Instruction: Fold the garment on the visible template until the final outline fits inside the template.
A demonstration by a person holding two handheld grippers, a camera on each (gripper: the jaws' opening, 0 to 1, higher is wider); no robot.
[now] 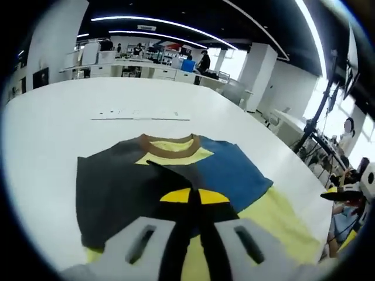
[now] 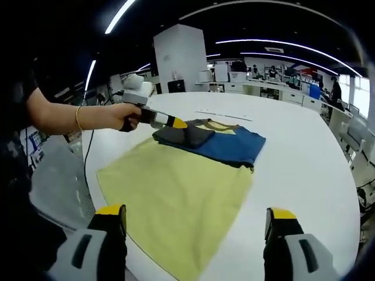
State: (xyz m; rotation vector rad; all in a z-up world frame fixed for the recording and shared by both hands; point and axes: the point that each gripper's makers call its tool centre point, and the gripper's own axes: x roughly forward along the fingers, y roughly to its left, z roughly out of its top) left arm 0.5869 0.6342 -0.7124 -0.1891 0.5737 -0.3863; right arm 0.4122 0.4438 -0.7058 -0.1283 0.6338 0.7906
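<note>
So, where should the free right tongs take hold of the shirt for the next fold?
Probably at the blue sleeve edge. It lies flat and loose on the right of the shirt, opposite the left tongs that pinch the dark side. Come from the right, low over the table, so the open right tongs slide under the edge.

One garment (image 2: 199, 167); one white table (image 2: 293, 146); two grippers (image 1: 196, 202) (image 2: 196, 225)

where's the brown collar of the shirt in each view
left gripper view: the brown collar sits just above the middle, at the far end of the shirt, beyond the shut left gripper.
right gripper view: the collar is a thin strip just above the middle, right of the left gripper.
shared landmark: the yellow cloth under the shirt on the white table.
</note>
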